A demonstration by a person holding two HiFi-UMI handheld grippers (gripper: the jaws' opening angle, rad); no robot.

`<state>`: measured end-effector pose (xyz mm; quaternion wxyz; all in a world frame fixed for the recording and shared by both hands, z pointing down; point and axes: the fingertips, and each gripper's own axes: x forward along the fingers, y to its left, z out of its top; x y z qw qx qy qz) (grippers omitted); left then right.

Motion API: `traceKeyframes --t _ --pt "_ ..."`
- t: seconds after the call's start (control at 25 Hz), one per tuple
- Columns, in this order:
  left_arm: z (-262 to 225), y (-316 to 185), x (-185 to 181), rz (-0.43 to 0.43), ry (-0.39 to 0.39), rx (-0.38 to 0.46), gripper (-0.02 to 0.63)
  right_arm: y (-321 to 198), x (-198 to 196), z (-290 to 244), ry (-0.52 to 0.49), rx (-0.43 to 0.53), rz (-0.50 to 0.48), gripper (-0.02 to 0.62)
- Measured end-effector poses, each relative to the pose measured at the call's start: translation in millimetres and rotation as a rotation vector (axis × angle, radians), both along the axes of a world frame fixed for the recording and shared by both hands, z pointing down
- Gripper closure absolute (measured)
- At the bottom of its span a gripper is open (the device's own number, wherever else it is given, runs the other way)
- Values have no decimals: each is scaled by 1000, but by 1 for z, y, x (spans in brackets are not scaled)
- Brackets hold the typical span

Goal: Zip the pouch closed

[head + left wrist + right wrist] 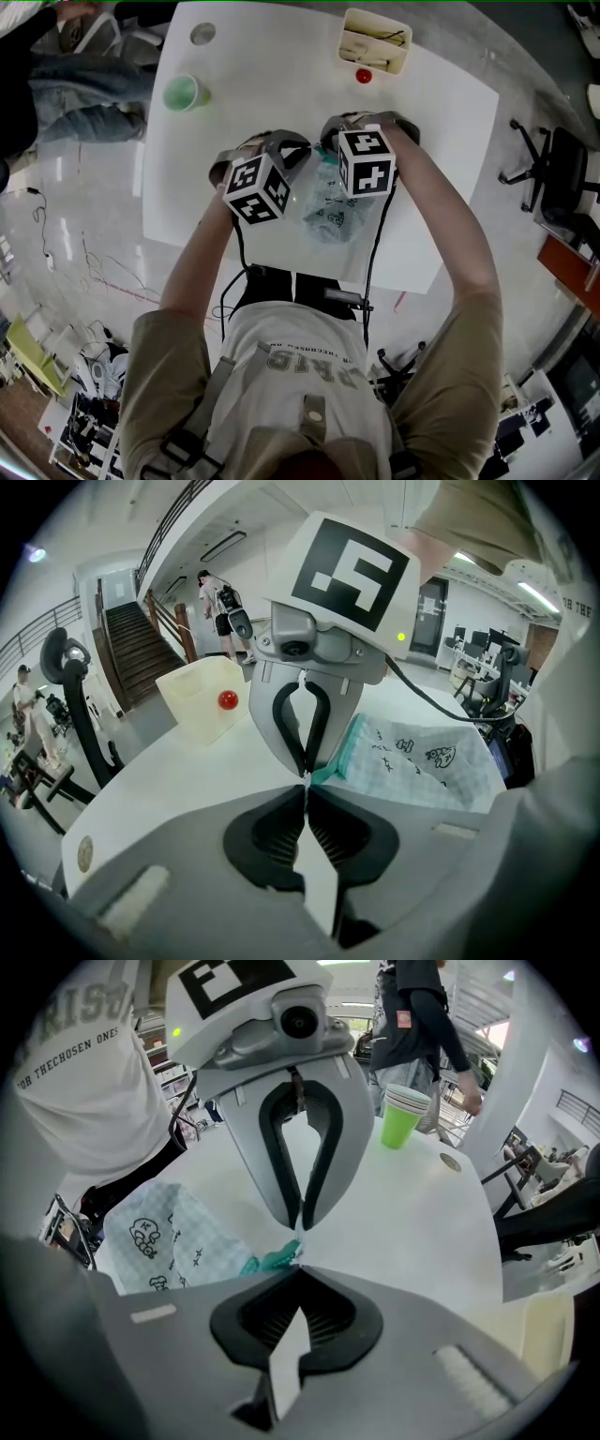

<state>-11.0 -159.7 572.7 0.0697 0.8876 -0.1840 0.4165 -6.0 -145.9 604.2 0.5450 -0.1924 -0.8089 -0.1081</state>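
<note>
Saw L gripper (306, 782) and R gripper (298, 1262) both clenched on teal zip edge (272, 1258) of pouch (328, 211) at frame centre; zipping judged barely begun, prob. most left.

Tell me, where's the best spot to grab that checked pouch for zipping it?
By its teal zipper edge, pinched at its end from either side. The pouch lies limp on the table, so likely only that stiffer strip gives a firm hold. The left gripper and right gripper are both shut there, seemingly on it.
</note>
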Motion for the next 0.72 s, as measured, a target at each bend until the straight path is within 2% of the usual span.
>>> traceKeyframes --t 0.72 --pt "-2 5 2 -1 26 -14 584 3 6 -1 17 35 8 595"
